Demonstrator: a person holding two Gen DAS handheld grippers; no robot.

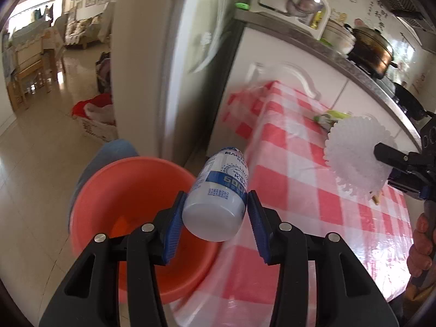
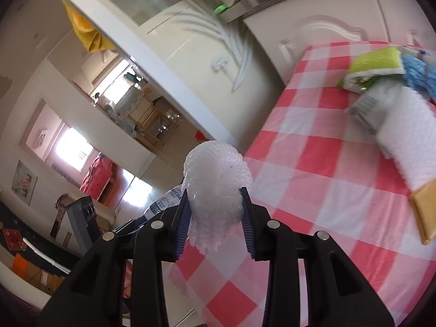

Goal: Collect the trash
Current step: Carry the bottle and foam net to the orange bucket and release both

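Observation:
My left gripper (image 1: 216,212) is shut on a white plastic bottle (image 1: 218,193) with a blue label, held over the edge of an orange basin (image 1: 114,190) that stands beside the table. My right gripper (image 2: 215,209) is shut on a crumpled piece of white bubble wrap (image 2: 218,179), held above the red-and-white checked tablecloth (image 2: 313,163). In the left wrist view the right gripper (image 1: 392,163) and its bubble wrap (image 1: 357,158) show at the right, over the table. The bottle's tip (image 2: 166,201) peeks in at the left of the right wrist view.
More trash lies at the table's far end: a green-and-white packet (image 2: 373,65), a blue scrap (image 2: 419,73), a grey wrapper (image 2: 373,106), more bubble wrap (image 2: 408,141) and a yellow card (image 2: 425,212). White cabinets (image 1: 294,79) and a countertop with pots (image 1: 373,49) stand behind the table.

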